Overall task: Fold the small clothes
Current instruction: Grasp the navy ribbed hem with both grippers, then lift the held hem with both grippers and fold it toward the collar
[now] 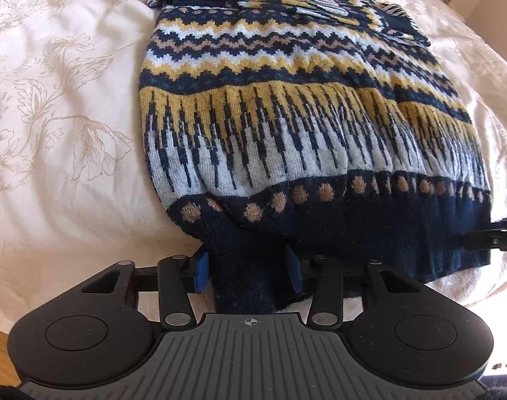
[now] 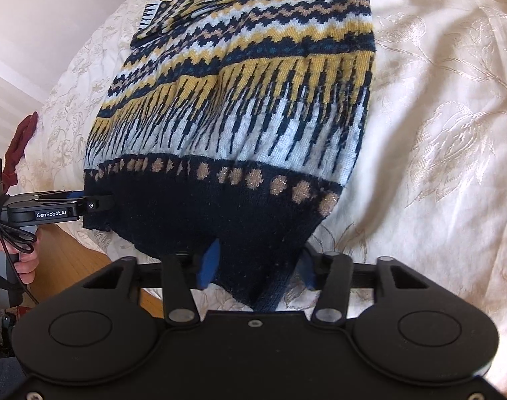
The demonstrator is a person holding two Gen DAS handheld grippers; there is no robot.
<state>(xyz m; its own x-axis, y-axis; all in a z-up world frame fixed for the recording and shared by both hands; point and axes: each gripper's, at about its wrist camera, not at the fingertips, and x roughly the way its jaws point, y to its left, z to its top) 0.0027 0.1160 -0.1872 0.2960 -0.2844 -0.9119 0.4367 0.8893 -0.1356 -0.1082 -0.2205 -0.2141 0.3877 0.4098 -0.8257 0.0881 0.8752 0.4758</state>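
While both grippers [image 1: 248,271] [image 2: 257,266] seemingly pinch its hem, sweater [image 1: 287,116] lies collar-away.

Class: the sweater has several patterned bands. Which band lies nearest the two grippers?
The plain navy hem band of the sweater; both grippers pinch it. Unlike the others, it has no pattern, and sits below the dotted row.

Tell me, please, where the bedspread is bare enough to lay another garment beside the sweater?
The bedspread lies bare along the sweater's left edge, and also off its right edge. The near hem is crowded: the left gripper and right gripper both grip it.
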